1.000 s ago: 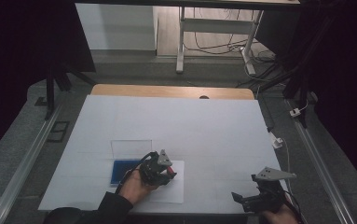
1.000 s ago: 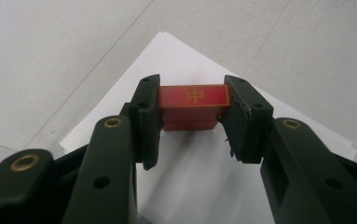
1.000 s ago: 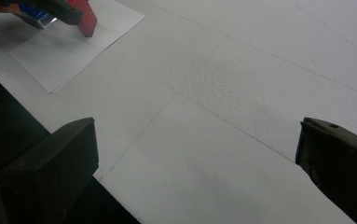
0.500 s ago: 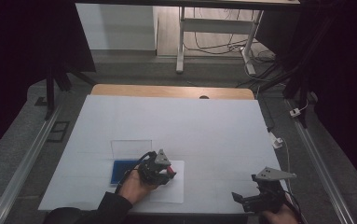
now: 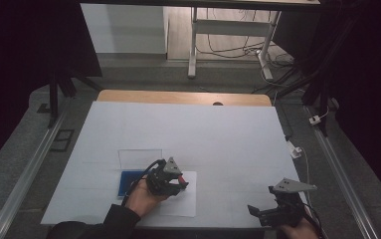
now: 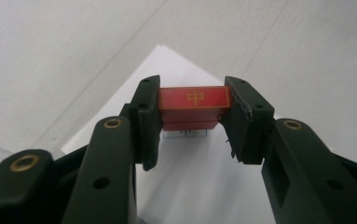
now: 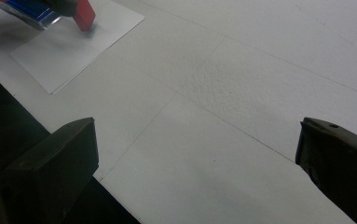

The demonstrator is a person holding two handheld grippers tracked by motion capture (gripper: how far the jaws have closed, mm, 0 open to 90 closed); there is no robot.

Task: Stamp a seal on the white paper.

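Observation:
A small red block with a gold character on its face sits clamped between the jaws of my left gripper, just above a white sheet of paper. From above, the left gripper hovers over that paper beside a blue pad and a clear lid. The red block also appears far off in the right gripper view. My right gripper rests near the table's front right edge, jaws wide apart with nothing between them.
A large white mat covers the table, with a wooden strip at its far edge. A white connector and cable lie at the mat's right side. Metal rails run along both sides.
The left gripper with the red block has shifted slightly over the paper. The right gripper has stayed put.

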